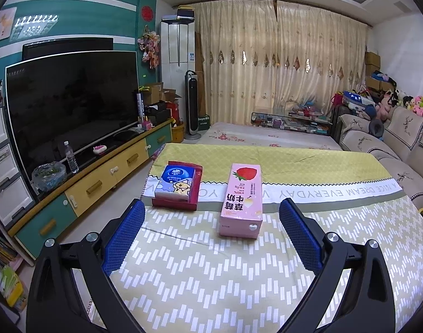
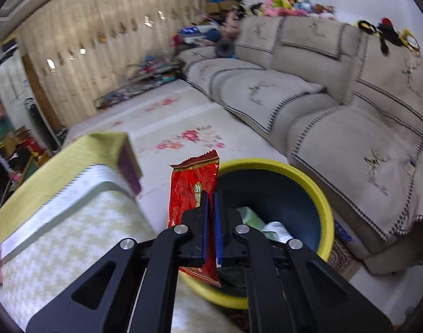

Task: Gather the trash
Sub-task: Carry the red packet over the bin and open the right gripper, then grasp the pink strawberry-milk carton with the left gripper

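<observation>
In the right wrist view my right gripper [image 2: 211,194] is shut on a red foil wrapper [image 2: 190,191], held upright over the near rim of a yellow-rimmed dark bin [image 2: 326,202] on the floor beside the table. The bin holds some pale trash [image 2: 275,229]. In the left wrist view my left gripper [image 1: 211,208] hangs open above the table with nothing between its blue pads. Ahead of it lie a pink strawberry milk carton [image 1: 242,201] and a blue tissue pack [image 1: 175,184] resting in a red box [image 1: 193,194].
The table wears a yellow-green patterned cloth [image 1: 239,277]. A beige sofa [image 2: 350,116] stands behind the bin, close to it. A TV cabinet [image 1: 100,177] with a large screen and a water bottle [image 1: 70,156] runs along the left. Floor mat lies beyond the table.
</observation>
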Tool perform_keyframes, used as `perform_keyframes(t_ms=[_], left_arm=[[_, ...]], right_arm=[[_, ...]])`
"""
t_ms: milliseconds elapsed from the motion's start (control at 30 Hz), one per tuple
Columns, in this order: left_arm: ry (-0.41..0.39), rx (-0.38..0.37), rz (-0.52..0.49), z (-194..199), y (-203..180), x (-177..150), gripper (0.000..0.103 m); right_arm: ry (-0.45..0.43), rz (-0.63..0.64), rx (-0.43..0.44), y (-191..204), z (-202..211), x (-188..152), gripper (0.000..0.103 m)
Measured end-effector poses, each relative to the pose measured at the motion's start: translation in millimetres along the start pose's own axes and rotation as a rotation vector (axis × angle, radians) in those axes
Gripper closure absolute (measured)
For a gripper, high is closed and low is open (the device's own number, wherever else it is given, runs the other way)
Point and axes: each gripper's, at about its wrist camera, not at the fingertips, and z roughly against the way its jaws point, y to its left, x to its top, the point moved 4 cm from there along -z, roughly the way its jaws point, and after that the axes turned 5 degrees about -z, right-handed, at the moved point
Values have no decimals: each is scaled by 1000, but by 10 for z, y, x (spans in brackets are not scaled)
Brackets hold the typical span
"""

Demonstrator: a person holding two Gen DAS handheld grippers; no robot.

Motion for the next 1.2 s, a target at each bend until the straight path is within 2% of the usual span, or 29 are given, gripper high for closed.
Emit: perform_keyframes(t_ms=[233, 367, 400, 533, 767, 867, 1000, 1200], left_arm=[[10, -4, -21, -30, -52, -16, 7], [9, -8, -27, -28, -73, -11, 7], [9, -9, -28, -28, -76, -12, 7], [16, -23, -33, -39, -104, -19, 7], [67, -65, -51, -125, -210, -48, 7], [115, -100, -54, -192, -250, -26, 7], [176, -109, -91, -334, -283, 42, 7], [293, -136, -136, -751, -336, 241, 7]], right_arm=[[17, -30, -51, -110, -193, 22, 95], [6, -38, -58, -123, -159, -20, 80], [2, -36, -56, -121, -147, -30, 80], [-38, -11, -27, 39, -55, -98, 78], [-105, 68, 8, 311, 65, -238, 69], [-121, 71, 17, 324, 100, -230, 65], [-122, 72, 24, 337, 105, -217, 60], [-124, 90, 14, 381, 113, -229, 58]])
